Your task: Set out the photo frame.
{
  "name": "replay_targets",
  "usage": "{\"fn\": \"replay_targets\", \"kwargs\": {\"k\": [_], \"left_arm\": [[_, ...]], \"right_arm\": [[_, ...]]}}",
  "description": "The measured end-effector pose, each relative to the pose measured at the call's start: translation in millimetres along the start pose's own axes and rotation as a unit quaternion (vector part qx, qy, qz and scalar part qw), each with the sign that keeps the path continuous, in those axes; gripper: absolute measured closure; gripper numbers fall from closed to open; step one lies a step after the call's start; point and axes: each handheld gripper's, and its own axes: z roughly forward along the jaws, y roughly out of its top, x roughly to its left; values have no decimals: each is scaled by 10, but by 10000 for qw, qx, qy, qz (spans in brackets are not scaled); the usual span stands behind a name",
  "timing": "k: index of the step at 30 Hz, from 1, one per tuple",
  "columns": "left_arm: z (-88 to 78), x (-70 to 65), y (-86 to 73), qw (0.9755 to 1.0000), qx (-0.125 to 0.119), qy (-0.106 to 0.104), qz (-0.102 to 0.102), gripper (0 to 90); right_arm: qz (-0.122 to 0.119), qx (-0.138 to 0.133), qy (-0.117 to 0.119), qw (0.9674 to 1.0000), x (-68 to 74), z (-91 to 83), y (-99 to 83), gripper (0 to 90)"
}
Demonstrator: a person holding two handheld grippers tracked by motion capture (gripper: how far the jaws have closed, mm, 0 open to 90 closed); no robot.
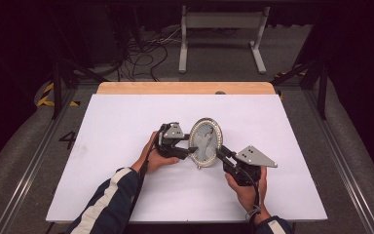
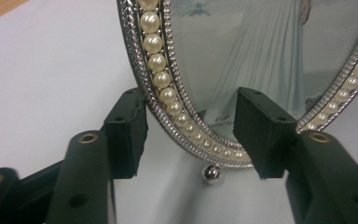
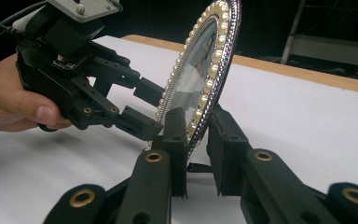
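White table [image 1: 126,126] is lying bare around the middle, so open room is running left, right and toward the far wooden edge [image 1: 185,88]. The upright oval picture frame [image 1: 205,141] is standing in the centre, blocking the straight line between the hands. Left gripper [image 1: 189,151] is crowding its left side, right gripper [image 1: 220,152] its lower right rim, fingers [image 3: 175,135] straddling the edge. Small ball foot [image 2: 211,173] is sitting under the frame, narrowing the gap below.
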Motion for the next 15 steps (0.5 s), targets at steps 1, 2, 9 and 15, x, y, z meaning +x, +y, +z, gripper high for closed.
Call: {"fn": "replay_targets", "kwargs": {"k": [1,2,9,15], "left_arm": [[-7,-5,-3,10000,10,11,-22,487],[-12,-11,-6,10000,54,18,-29,490],[-47,-43,-37,9997,175,89,115,498],[-44,-54,-27,9999,-36,90,26,429]], "right_arm": [[11,33,27,10000,-3,8,-2,788],[32,28,45,10000,-5,11,-3,790],[97,22,87,9999,-53,31,15,794],[114,31,157,9998,-89,43,24,794]]}}
